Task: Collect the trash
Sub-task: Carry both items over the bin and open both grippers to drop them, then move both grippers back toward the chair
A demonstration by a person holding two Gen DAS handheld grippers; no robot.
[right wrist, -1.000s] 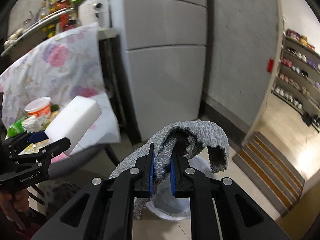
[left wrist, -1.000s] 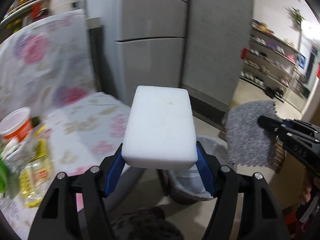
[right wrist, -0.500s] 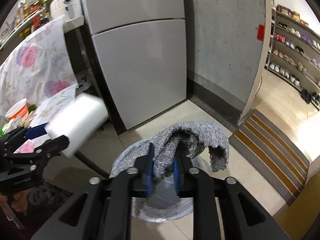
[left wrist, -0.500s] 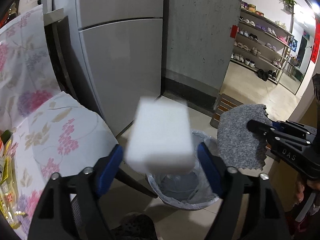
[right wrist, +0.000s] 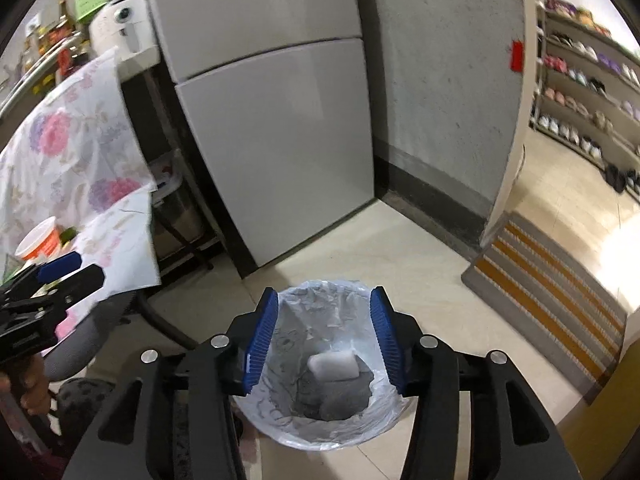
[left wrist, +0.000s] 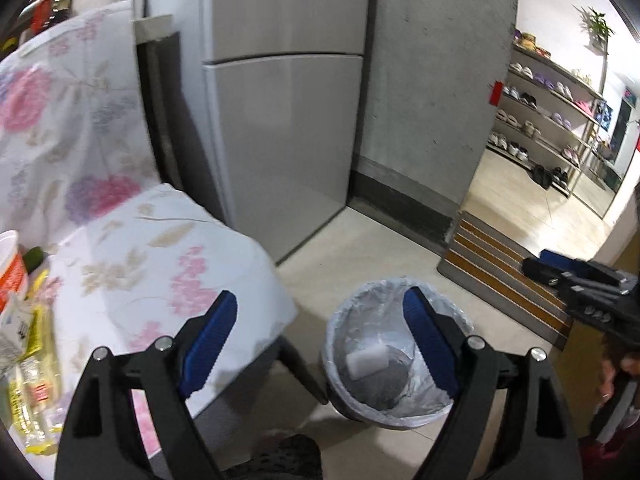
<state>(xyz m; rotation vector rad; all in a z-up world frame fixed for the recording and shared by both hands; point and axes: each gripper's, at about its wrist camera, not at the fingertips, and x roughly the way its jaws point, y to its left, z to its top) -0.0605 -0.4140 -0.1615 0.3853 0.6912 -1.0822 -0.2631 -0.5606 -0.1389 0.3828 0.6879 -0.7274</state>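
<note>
A bin with a white liner [left wrist: 440,408] [right wrist: 280,420] stands on the floor below both grippers. Inside it a white sponge block [left wrist: 366,364] [right wrist: 333,367] lies on a grey knitted cloth [left wrist: 390,388] [right wrist: 344,398]. My left gripper [left wrist: 320,338] is open above and left of the bin, with nothing between its blue pads. My right gripper [right wrist: 324,338] hangs right over the bin; its jaws are opening and empty. The right gripper [left wrist: 576,276] also shows at the right edge of the left wrist view, and the left gripper [right wrist: 60,272] shows at the left edge of the right wrist view.
A table with a floral cloth [left wrist: 152,264] sits to the left, holding an orange-and-white cup [left wrist: 12,264] and yellow wrappers [left wrist: 36,380]. A grey fridge [left wrist: 280,120] and a concrete wall [left wrist: 436,100] stand behind. A striped doormat [right wrist: 552,292] lies to the right, shoe shelves [left wrist: 548,120] beyond it.
The left gripper let go of the white sponge block and the right gripper let go of the grey cloth. Both fell into the bin. Both grippers now stand empty over it.
</note>
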